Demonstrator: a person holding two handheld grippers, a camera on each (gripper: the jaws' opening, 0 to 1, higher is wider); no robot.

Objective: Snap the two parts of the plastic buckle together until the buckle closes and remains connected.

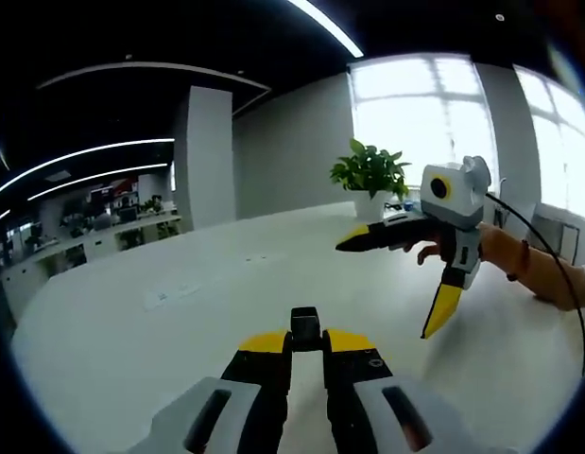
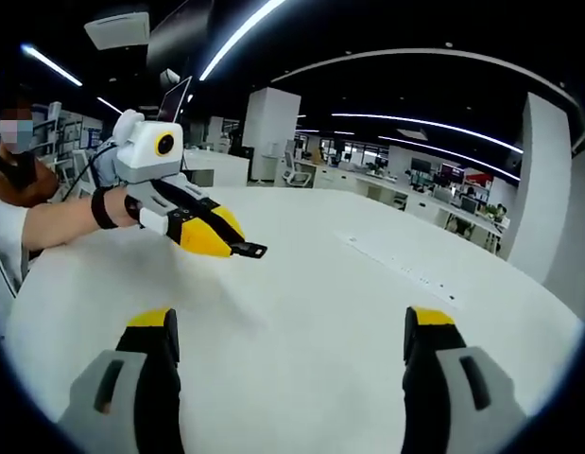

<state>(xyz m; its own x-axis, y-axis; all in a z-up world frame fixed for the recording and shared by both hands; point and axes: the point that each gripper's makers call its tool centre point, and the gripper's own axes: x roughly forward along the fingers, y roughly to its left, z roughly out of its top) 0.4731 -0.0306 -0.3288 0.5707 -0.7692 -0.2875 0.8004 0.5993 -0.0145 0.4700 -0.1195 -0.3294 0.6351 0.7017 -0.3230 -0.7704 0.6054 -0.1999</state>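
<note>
Left tongs pinch one black buckle piece above the white tabletop. Right tongs spread wide, holding nothing. One potted plant stands beyond.

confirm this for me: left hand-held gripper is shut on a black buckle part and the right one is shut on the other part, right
Not quite. The right hand-held gripper is open and holds nothing, as the right gripper view shows; its jaws stand wide apart over the table. The left hand-held gripper is indeed shut on a black buckle part.

Bright window glare; dim ceiling, curved fisheye edges, soft focus.
</note>
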